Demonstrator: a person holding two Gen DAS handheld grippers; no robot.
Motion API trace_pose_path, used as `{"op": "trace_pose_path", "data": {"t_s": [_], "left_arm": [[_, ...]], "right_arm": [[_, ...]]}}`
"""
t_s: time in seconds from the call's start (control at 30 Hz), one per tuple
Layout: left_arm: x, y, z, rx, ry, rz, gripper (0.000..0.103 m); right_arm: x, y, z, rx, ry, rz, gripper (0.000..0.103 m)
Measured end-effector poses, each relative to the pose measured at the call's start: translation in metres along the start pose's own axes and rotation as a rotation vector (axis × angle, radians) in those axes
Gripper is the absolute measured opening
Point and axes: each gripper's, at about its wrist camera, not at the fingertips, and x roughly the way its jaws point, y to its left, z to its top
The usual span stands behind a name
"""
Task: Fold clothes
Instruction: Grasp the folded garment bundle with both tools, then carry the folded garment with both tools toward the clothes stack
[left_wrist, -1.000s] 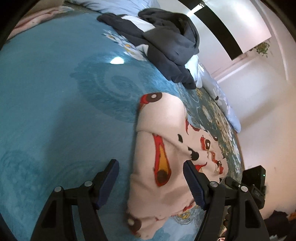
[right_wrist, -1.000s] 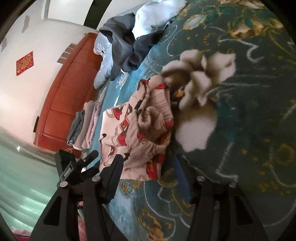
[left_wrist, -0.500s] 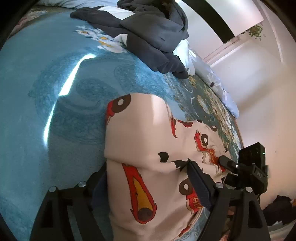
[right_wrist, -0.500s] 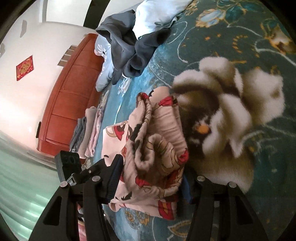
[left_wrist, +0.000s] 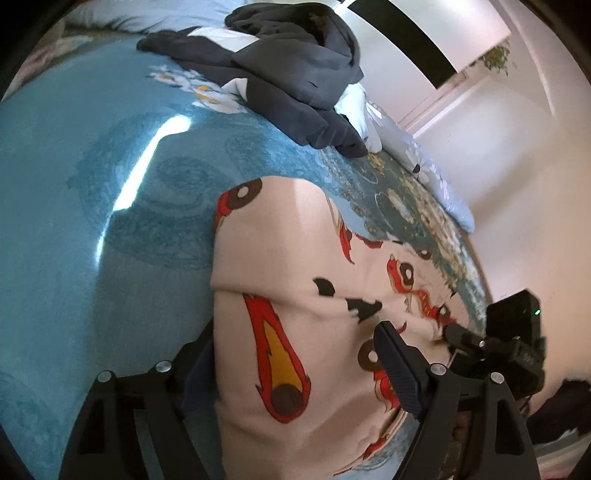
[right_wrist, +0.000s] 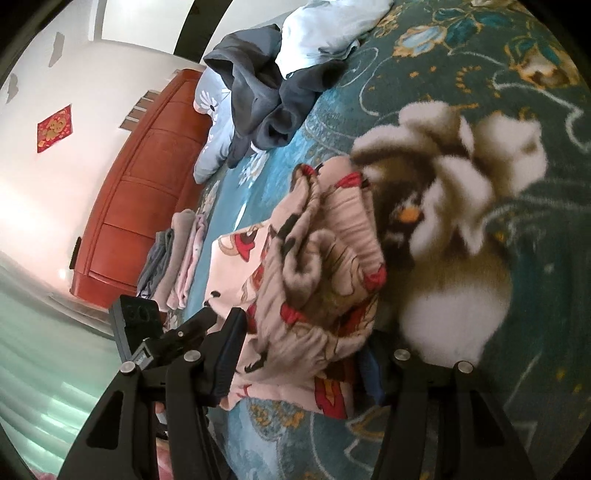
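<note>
Now both grippers, left (left_wrist: 295, 373) and right (right_wrist: 299, 354), jaws wide, astride the pink printed garment (left_wrist: 306, 295), grip uncertain.

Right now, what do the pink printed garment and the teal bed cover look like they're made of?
Pink printed garment: soft knit, probably cotton jersey, matte; it creases and bunches loosely. Teal bed cover: short plush or velvety pile, likely synthetic; it shows a bright sheen streak and a fuzzy floral pattern.

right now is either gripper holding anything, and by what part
Nothing clearly gripped. The left gripper, jaws just opening, straddles the pink garment at its folded end; the right gripper brackets its bunched end, grip unclear.
</note>
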Motion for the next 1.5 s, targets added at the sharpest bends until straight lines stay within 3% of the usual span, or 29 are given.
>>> {"op": "trace_pose_path", "data": {"t_s": [0.27, 0.37, 0.47, 0.57, 0.63, 0.8, 1.0, 1.13, 1.3, 1.5], "left_arm": [[-0.002, -0.001, -0.001, 0.008, -0.01, 0.008, 0.084], [-0.003, 0.0, -0.002, 0.001, -0.024, 0.009, 0.082], [-0.005, 0.0, -0.003, 0.008, -0.036, 0.038, 0.07], [-0.01, 0.005, -0.004, 0.0, -0.046, 0.041, 0.055], [-0.015, 0.011, -0.003, -0.025, -0.055, 0.009, 0.044], [-0.032, 0.021, 0.001, -0.061, -0.093, -0.068, 0.037], [-0.081, 0.041, 0.011, -0.071, -0.212, -0.113, 0.037], [-0.131, 0.069, 0.023, -0.085, -0.323, -0.102, 0.037], [-0.197, 0.108, 0.043, -0.073, -0.467, -0.021, 0.037], [-0.278, 0.155, 0.067, -0.044, -0.651, 0.138, 0.037]], "right_arm": [[0.009, -0.003, 0.009, 0.03, 0.004, 0.035, 0.06], [0.012, 0.0, 0.012, 0.038, -0.004, 0.012, 0.06], [0.013, 0.007, 0.011, 0.045, -0.02, -0.031, 0.059], [0.015, 0.015, 0.01, 0.051, -0.035, -0.082, 0.039], [0.014, 0.021, 0.011, 0.061, -0.047, -0.105, 0.034], [0.011, 0.047, 0.015, 0.05, -0.072, -0.131, 0.029], [0.019, 0.112, 0.024, -0.071, -0.087, -0.148, 0.028], [0.041, 0.163, 0.031, -0.154, -0.076, -0.111, 0.028], [0.087, 0.236, 0.042, -0.281, -0.04, -0.042, 0.028], [0.165, 0.332, 0.054, -0.448, 0.035, 0.051, 0.028]]}}
